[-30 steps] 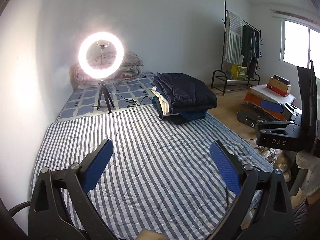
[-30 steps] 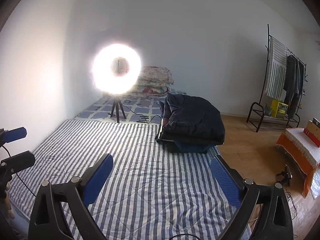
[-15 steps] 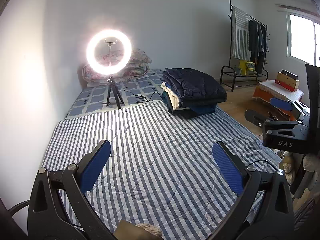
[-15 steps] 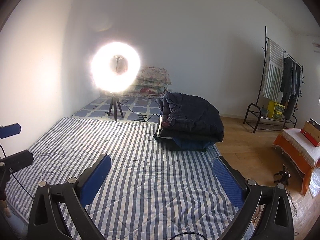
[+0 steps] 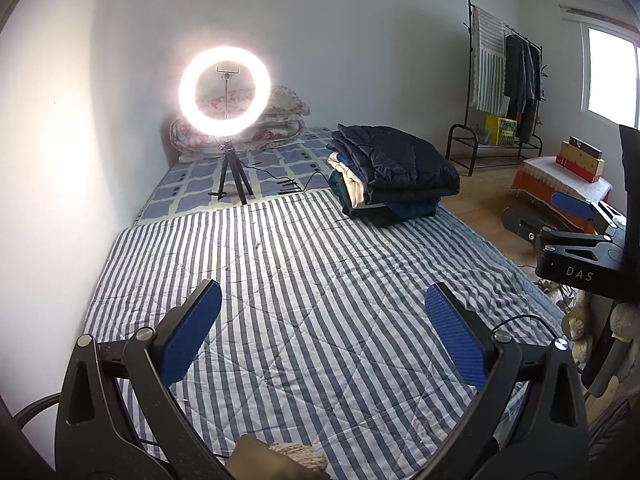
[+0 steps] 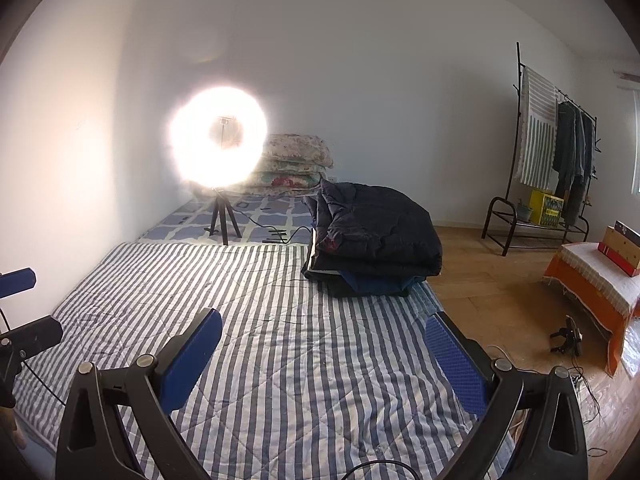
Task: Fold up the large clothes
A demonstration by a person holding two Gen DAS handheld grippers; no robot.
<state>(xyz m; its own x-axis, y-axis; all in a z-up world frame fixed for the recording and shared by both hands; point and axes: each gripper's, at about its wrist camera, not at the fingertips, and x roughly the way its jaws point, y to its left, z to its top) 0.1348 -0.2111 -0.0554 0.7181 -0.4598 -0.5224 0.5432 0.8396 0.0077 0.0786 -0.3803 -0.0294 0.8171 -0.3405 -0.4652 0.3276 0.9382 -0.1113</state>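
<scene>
Left claw point(image 5: 324, 336): my blue pads spread wide, nothing between them; held above the quilt, clear of it.
Right claw point(image 6: 324, 350): jaws wide apart too, empty, over the quilt's right half.
Quilt point(image 5: 304, 280): blue-and-white stripes, spread flat over the bed, a few light creases; fills both views from 6 o'clock up to centre.
Clothes pile point(image 5: 390, 176): folded stack at 1 o'clock in the left view, sitting on the quilt's far right corner. Dark puffy coat on top, cream and blue layers under it. In the right view point(image 6: 374, 242) it lies just right of 12 o'clock, well beyond my pads.
Ring light point(image 5: 224, 92): lit, on a small tripod at 11 o'clock, standing on the checked sheet past the quilt's far edge. Cable runs from it toward the pile.
Pillows point(image 5: 280, 120): floral stack behind the light, against the wall.
Rack point(image 5: 504, 92): at 2 o'clock by the far wall; striped cloth and dark garments hanging.
Other claw seen: right one shows at 3 o'clock in the left view; left one at 9 o'clock in the right view.
</scene>
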